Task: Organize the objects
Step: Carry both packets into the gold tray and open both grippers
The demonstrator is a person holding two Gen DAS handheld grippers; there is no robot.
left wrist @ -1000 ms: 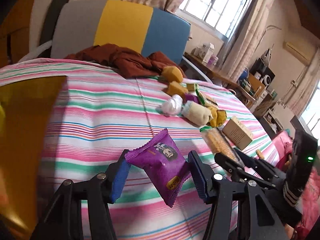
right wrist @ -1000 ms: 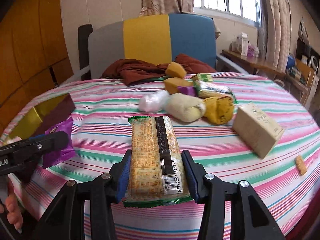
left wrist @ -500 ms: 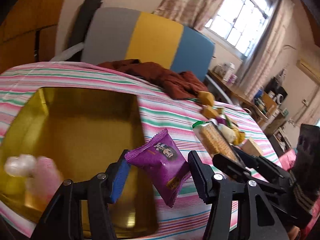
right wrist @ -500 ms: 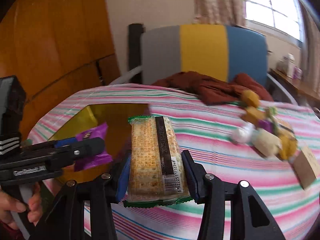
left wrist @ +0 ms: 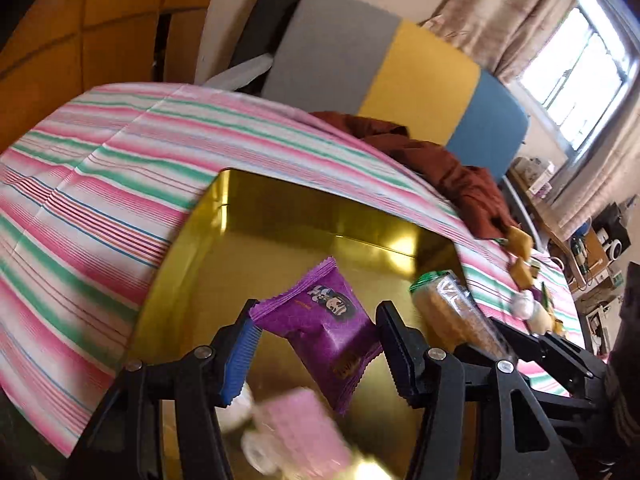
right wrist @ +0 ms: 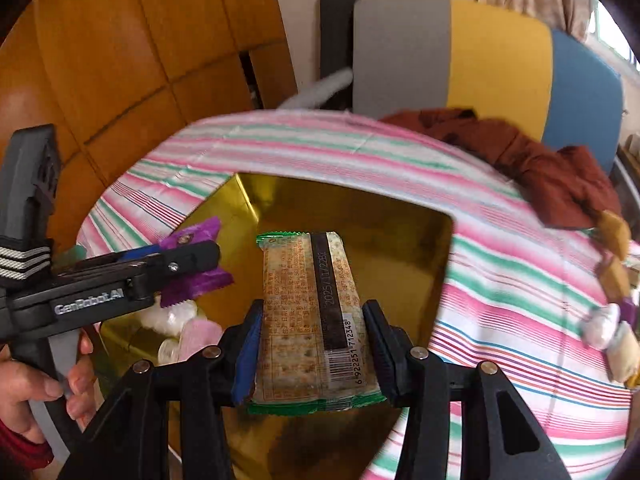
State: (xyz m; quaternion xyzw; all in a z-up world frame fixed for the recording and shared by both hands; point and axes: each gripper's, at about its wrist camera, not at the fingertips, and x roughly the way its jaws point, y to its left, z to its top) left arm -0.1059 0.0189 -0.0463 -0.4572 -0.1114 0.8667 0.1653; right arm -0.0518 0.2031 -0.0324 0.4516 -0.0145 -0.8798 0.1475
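Observation:
My left gripper (left wrist: pixel 316 344) is shut on a purple snack packet (left wrist: pixel 324 324) and holds it over the open gold tin box (left wrist: pixel 280 216). My right gripper (right wrist: pixel 310 356) is shut on a green-edged cracker pack (right wrist: pixel 308 312), also above the gold tin (right wrist: pixel 360 216). In the right wrist view the left gripper (right wrist: pixel 192 260) with the purple packet (right wrist: pixel 196 280) is at the left over the tin. In the left wrist view the cracker pack (left wrist: pixel 452 316) shows at the right. A pink packet (left wrist: pixel 300 428) and white wrapped sweets (right wrist: pixel 172 316) lie in the tin.
The tin sits on a round table with a striped cloth (left wrist: pixel 100 184). More snacks (right wrist: pixel 612 280) lie at the table's right side. A brown cloth (right wrist: pixel 540 168) lies at the back by a grey, yellow and blue chair (right wrist: pixel 480 64).
Both grippers have swung left from the snack pile to above the gold tin, each keeping its packet.

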